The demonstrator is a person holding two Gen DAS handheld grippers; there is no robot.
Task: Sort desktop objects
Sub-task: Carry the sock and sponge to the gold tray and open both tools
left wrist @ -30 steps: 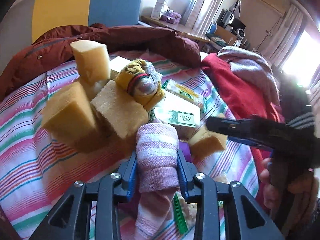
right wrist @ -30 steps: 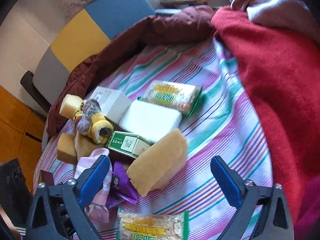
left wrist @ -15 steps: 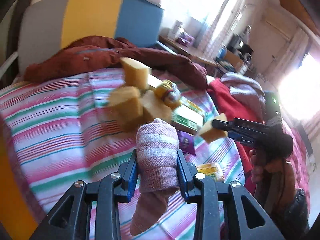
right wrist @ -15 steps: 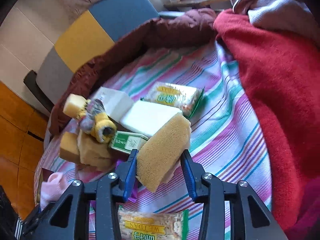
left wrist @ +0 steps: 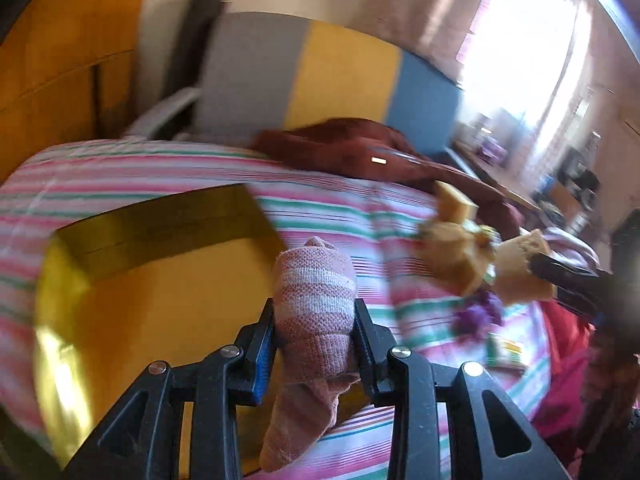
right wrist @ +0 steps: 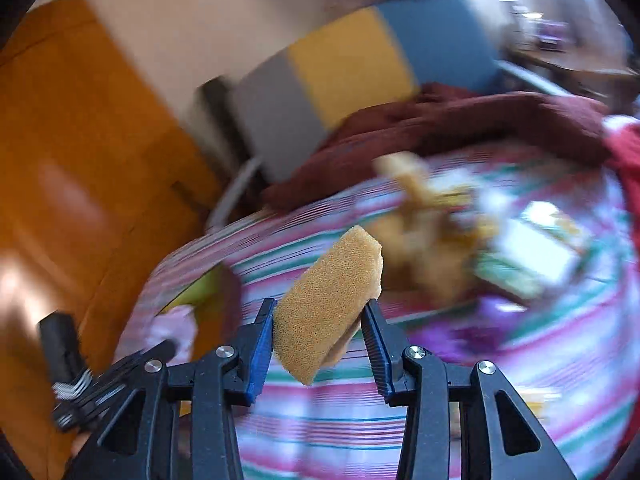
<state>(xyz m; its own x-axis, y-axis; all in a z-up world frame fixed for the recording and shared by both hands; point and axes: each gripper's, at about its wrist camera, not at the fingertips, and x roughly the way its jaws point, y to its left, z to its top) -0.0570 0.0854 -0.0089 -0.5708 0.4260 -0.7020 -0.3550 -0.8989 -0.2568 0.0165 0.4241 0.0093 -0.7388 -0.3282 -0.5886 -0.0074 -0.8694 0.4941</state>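
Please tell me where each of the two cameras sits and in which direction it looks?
Left wrist: on the left gripper, looking down along its jaws, shut on a rolled pink striped sock, toward an open yellow cardboard box; the right gripper shows at the right edge.
Right wrist: on the right gripper, looking down along its jaws, shut on a yellow-brown sponge block, over the striped bedsheet.
Shared: sheet, box, sock, sponge, grey-yellow-blue headboard.
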